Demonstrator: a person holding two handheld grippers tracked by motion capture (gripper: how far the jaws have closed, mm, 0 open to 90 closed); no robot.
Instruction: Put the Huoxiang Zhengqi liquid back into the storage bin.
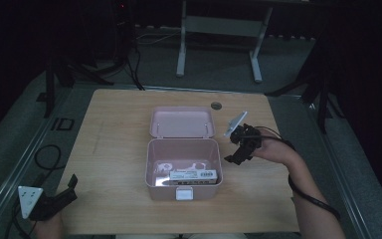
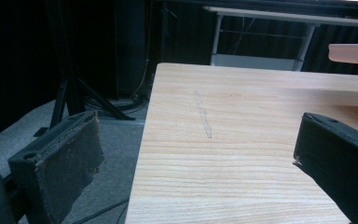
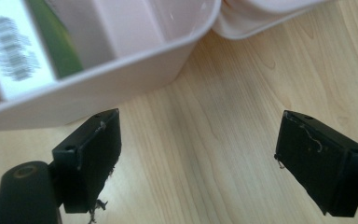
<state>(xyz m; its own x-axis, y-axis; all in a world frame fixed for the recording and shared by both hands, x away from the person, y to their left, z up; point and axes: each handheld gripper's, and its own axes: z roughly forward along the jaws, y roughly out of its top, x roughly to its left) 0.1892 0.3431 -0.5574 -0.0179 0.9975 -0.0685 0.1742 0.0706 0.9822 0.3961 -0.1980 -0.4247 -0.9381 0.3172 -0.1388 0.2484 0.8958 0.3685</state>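
The pink box (image 1: 184,169) stands at the centre of the worktop (image 1: 109,149), its lid (image 1: 181,122) open and lying back at 12 o'clock. Inside lies a white packet (image 1: 193,175) with a printed label. The worktop is light wood; around it the room is dark, with a grey floor (image 1: 219,64) and a white frame (image 1: 219,25) behind. The right hand-held gripper (image 1: 241,147) hovers at 3 o'clock of the box, just beside its wall, jaws wide and empty. The left hand-held gripper (image 1: 54,199), at 8 o'clock near the worktop corner, is also wide and empty.
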